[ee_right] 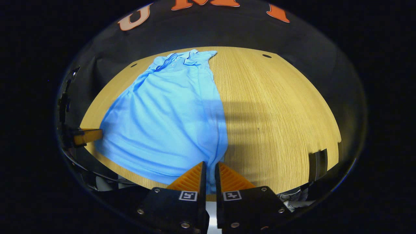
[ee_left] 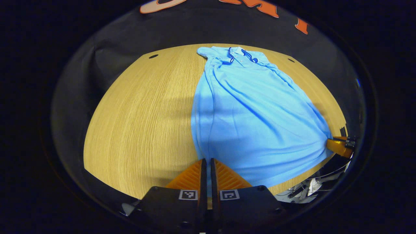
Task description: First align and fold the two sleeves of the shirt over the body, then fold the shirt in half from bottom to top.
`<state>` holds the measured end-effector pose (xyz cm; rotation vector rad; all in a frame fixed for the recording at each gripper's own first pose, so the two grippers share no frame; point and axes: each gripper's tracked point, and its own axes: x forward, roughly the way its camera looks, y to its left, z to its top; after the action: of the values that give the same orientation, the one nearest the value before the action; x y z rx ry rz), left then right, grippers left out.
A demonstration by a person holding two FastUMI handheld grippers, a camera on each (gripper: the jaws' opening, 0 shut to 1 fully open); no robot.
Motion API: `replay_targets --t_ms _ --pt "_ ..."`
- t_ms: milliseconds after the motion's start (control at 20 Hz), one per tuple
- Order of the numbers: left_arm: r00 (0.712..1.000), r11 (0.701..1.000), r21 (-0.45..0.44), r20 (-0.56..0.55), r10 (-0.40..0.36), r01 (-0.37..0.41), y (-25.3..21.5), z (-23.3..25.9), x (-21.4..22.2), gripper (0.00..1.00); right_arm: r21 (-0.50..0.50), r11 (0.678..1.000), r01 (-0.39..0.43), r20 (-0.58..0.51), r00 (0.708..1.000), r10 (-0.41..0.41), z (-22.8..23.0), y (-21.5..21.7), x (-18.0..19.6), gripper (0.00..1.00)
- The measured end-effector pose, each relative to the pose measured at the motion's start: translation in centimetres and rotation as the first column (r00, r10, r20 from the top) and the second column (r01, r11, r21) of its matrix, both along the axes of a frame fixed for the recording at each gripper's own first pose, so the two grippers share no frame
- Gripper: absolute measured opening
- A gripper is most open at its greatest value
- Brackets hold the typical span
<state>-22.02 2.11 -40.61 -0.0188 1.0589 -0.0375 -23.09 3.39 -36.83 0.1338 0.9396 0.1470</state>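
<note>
Jaws of left gripper (ee_left: 207, 161) and right gripper (ee_right: 209, 164) each clamp the shirt (ee_left: 250, 113) hem on the table (ee_left: 146, 113).

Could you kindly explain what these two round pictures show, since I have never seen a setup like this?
Each picture comes from a camera riding on a handheld gripper and looking along its two jaws. The left gripper view sits on the left gripper, the right gripper view on the right gripper. A light blue polo shirt lies flat on a wooden table, collar at the far end, sleeves already folded in. Each gripper's jaws are nearly closed on a bottom corner of the shirt, so it seems ready for the bottom-to-top fold. Each view also catches the other gripper at its edge.
</note>
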Motion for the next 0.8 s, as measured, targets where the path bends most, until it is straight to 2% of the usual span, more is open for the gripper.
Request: replay_targets --t_ms 100,150,200,350,650,800 --pt "1.000 0.999 0.043 0.013 -0.014 0.013 -0.3 -0.1 0.4 0.12 0.052 0.999 0.017 -0.031 0.999 -0.016 -0.1 0.2 0.2 0.06" --pt "1.000 0.998 0.052 0.003 -0.024 0.024 -0.4 0.2 0.2 0.05 0.094 0.995 0.028 -0.055 0.998 -0.023 -0.1 0.6 0.2 0.04" --pt "0.999 0.999 0.039 0.004 -0.038 0.037 -0.9 0.1 0.3 0.06 0.132 0.990 0.039 -0.069 0.997 -0.030 0.0 1.0 0.4 0.02" --pt "0.999 0.999 -0.001 0.011 -0.037 0.037 -1.1 0.6 1.2 0.06 0.191 0.976 0.103 -0.072 0.993 -0.091 0.6 0.7 1.3 0.01" --pt "0.997 0.997 -0.071 0.081 0.004 0.002 -0.2 3.7 5.5 0.06 0.314 0.942 0.118 -0.040 0.993 -0.111 3.3 2.9 5.5 0.01" --pt "0.991 0.996 -0.087 0.133 0.005 0.007 0.3 5.8 8.5 0.06 0.323 0.938 0.123 -0.025 0.992 -0.122 4.7 3.3 7.9 0.01"
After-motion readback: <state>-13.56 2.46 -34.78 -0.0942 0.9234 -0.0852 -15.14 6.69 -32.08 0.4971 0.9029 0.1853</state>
